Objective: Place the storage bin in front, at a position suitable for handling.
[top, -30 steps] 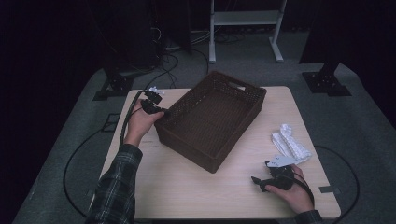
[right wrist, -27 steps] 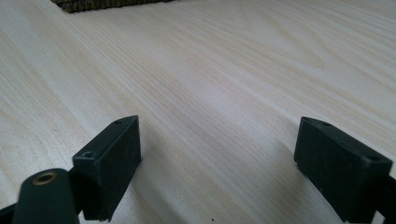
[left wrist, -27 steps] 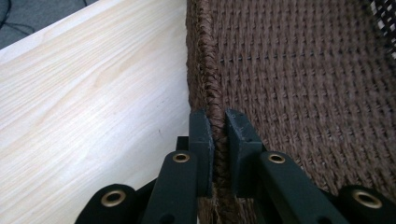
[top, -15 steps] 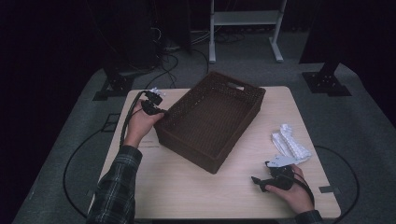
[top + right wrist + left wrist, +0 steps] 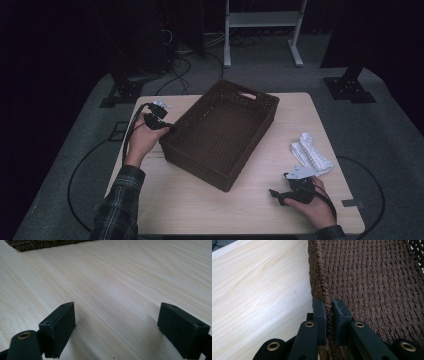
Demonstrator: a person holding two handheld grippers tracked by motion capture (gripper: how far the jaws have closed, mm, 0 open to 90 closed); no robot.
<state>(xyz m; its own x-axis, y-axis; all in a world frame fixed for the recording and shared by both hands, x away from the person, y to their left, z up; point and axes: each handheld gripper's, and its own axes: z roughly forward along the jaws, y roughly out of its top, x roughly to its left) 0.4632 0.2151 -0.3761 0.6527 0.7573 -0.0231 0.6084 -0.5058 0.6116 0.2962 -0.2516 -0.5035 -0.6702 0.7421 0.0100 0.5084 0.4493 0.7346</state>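
Two grippers sit over the pale wooden worktop (image 5: 240, 210); the left gripper (image 5: 329, 315) pinches the rim of the brown woven basket (image 5: 220, 132) in the middle of the worktop; the right gripper (image 5: 117, 327) rests wide open and holds nothing, near the white folded cloth (image 5: 311, 155).

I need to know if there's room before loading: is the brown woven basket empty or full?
Empty. In the high view the basket sits upright with its woven floor bare; the white cloth lies outside it on the table.
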